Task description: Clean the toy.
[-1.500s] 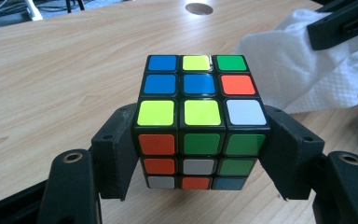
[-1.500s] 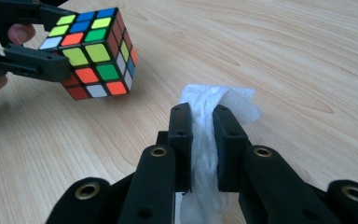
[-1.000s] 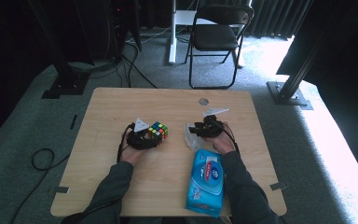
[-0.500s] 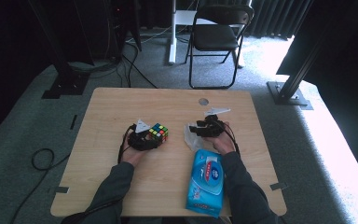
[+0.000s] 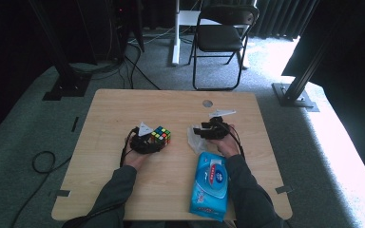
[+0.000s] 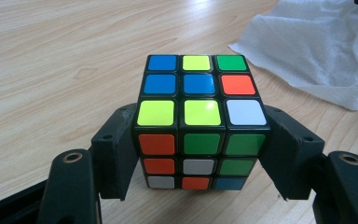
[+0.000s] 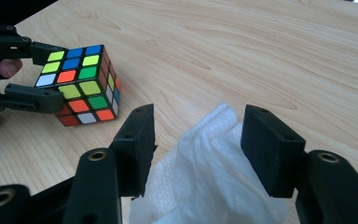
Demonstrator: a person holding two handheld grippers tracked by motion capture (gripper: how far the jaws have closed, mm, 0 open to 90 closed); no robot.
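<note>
Plainly unreadable — blue wipes pack (image 5: 210, 186) lettering, blurred.

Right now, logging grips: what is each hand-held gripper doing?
Left hand-held gripper: shut on Rubik's cube.
Right hand-held gripper: open, jaws just opening around wet wipe.

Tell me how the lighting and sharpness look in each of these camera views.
High view: soft and dim, dark surroundings, blown-out sunlight on the floor at right. Left gripper view: the cube is crisp, with light glare on its top stickers and the table's far edge. Right gripper view: the tissue is bright and low in detail, near the tongs.
</note>
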